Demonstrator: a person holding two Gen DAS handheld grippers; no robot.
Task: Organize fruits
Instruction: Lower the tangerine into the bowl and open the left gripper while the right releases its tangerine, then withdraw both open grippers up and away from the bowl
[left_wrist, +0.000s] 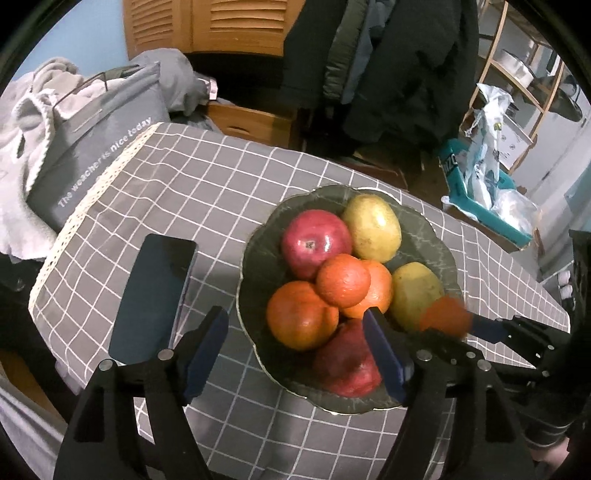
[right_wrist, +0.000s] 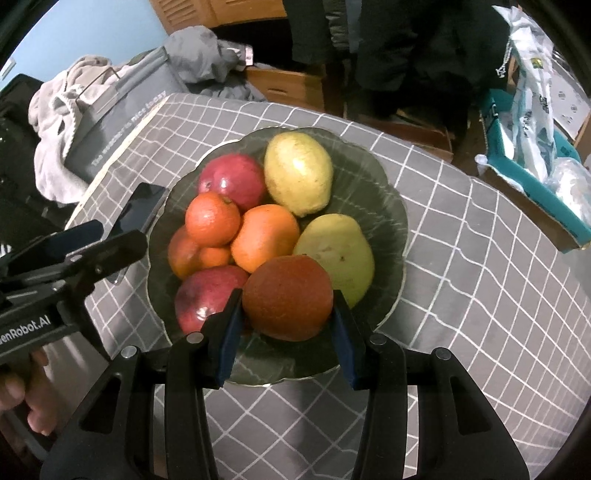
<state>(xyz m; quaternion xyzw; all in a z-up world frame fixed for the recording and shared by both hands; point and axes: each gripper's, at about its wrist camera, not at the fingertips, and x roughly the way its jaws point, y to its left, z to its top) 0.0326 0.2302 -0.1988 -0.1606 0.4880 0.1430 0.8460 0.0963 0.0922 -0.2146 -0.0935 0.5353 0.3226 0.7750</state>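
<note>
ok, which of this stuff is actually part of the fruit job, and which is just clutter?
Job:
- green plate
- piled apples, oranges and pears
- reddish fruit between the right gripper fingers, over the plate's near side

Clutter:
- phone beside the plate
- grey bag
- heap of clothes
- teal box of plastic bags

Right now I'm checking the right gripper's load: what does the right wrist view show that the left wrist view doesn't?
Only the right wrist view shows the red-orange fruit sharply, sitting between the right gripper fingers, and a small orange tucked low. Only the left wrist view shows the open, empty left gripper from behind. Both show the green plate, two pears and the phone.
</note>
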